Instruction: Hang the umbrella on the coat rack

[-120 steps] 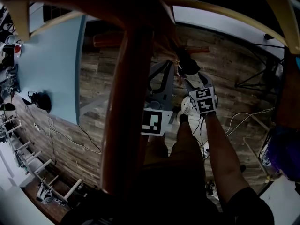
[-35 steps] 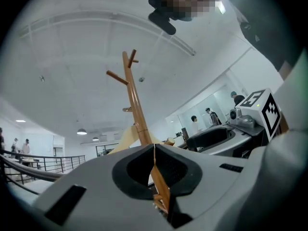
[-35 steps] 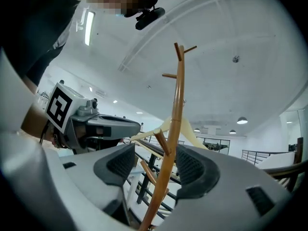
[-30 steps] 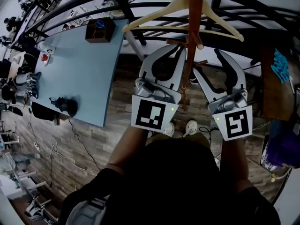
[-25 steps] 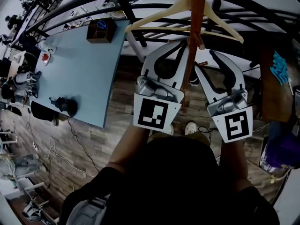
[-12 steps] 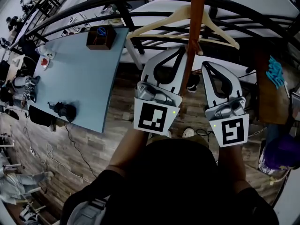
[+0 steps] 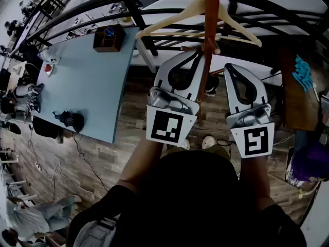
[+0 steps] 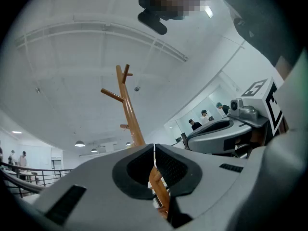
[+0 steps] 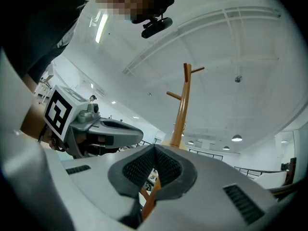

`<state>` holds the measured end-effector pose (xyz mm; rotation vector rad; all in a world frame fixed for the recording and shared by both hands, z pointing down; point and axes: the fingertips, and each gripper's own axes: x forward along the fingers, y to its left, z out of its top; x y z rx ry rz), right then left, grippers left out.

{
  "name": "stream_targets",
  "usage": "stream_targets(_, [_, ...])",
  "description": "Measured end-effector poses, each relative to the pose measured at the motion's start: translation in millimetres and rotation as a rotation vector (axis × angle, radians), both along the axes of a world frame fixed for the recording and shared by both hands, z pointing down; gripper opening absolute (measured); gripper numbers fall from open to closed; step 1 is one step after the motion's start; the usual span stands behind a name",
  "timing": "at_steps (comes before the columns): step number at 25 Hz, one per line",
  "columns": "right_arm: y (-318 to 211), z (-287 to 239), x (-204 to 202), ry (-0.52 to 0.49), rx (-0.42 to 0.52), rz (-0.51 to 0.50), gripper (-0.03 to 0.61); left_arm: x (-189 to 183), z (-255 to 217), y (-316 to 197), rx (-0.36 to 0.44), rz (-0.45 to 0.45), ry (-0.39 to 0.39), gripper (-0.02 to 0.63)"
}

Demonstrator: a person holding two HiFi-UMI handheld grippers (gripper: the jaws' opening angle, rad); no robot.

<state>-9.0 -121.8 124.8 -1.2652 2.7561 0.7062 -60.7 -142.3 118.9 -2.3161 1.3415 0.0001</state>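
The coat rack's reddish wooden pole (image 7: pixel 208 40) stands right in front of me, with a pale wooden hanger (image 7: pixel 198 9) across its top. My left gripper (image 7: pixel 198 52) is shut and empty, its tips just left of the pole. My right gripper (image 7: pixel 229 67) is also shut with nothing between its jaws, a little right of the pole. In the left gripper view the coat rack (image 8: pixel 130 114) rises past the closed left gripper (image 8: pixel 154 149) with bare pegs near its top. The right gripper view shows the coat rack (image 9: pixel 183 107) beyond the closed right gripper (image 9: pixel 154 150). I cannot make out an umbrella in any view.
A light blue table (image 7: pixel 87 81) lies to the left with a brown box (image 7: pixel 108 36) and a dark object (image 7: pixel 71 120) on it. A black railing (image 7: pixel 77 6) curves behind. A brown panel (image 7: pixel 293 86) and a purple item (image 7: pixel 308 163) are at the right.
My right gripper's jaws, spread wide a second ago, have closed together on nothing. Both grippers stay by the pole; the left one has not moved.
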Motion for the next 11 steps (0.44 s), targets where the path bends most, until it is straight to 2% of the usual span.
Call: stream_targets(11, [2.2, 11.8, 6.8, -0.008, -0.026, 0.001, 0.029, 6.5, 10.9, 3.6, -0.026, 0.001, -0.010, 0.018])
